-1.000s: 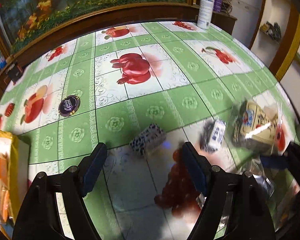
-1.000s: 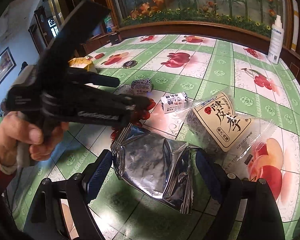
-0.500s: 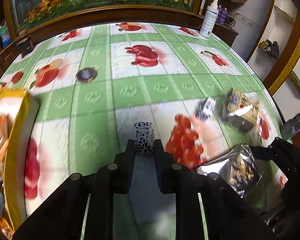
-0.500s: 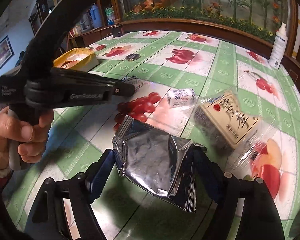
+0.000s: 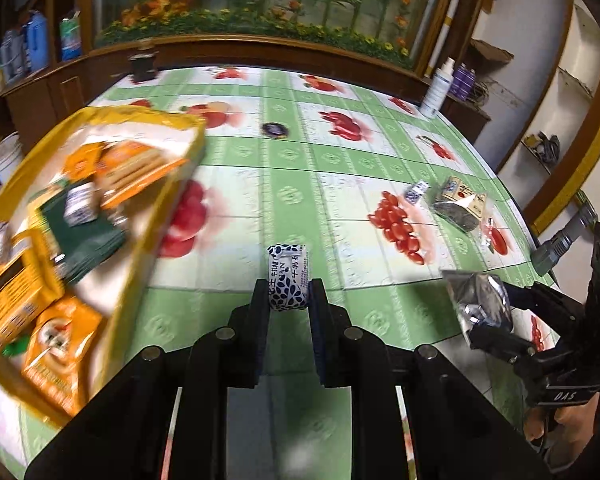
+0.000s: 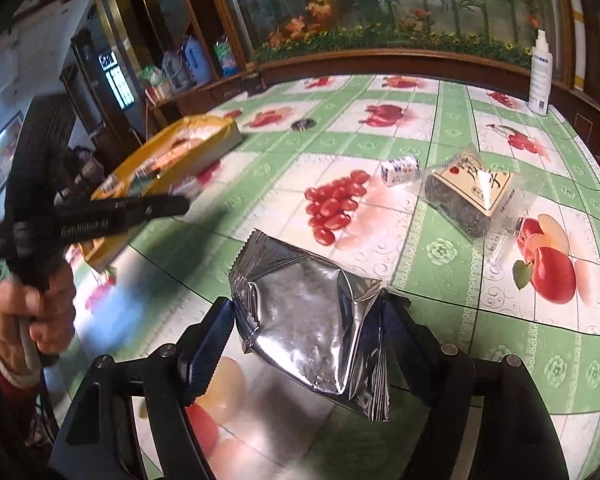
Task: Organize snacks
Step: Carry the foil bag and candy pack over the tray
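Gripping a small blue-and-white candy (image 5: pixel 287 280) between its pads, the left tool (image 5: pixel 288 300) hangs above the worktop (image 5: pixel 340 168), near the yellow snack box (image 5: pixel 80 216). The right tool (image 6: pixel 308 320), whose jaws have just been closing, clasps a silver foil packet (image 6: pixel 312 316), lifted off the cloth.
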### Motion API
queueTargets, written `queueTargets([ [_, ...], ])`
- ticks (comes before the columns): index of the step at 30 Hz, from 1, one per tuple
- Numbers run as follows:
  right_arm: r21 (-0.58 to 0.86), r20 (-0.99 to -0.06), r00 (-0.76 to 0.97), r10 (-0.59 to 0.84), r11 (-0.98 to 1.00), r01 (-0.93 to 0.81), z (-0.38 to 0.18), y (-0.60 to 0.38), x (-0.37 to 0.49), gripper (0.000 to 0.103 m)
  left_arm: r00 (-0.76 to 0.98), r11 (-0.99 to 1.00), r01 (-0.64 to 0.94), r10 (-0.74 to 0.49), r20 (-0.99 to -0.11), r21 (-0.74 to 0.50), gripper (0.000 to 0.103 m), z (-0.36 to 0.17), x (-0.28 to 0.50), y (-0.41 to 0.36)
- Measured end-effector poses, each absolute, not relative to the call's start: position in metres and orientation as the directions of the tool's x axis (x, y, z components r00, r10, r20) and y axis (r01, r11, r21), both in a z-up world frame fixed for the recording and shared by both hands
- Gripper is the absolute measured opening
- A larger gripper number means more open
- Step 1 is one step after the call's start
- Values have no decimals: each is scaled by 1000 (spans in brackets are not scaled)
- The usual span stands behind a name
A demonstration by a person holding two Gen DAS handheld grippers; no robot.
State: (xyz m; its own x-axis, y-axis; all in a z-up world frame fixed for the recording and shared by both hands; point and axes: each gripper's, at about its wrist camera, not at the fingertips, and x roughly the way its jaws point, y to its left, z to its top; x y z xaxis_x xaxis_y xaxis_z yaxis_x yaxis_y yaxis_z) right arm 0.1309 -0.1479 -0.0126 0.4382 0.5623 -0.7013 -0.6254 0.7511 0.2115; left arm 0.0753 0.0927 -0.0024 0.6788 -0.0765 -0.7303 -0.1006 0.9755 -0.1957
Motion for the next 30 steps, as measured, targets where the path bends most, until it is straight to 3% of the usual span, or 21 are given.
queueTargets([
  [17, 382, -620, 324, 715, 635, -672, -12, -54, 98, 77, 713, 944, -307, 144, -686, -121, 16, 9, -6, 162],
  [30, 413, -630, 258, 732, 597, -687, -21, -22, 85, 76, 714, 927, -352, 177, -677, -128, 16, 11, -23, 187],
])
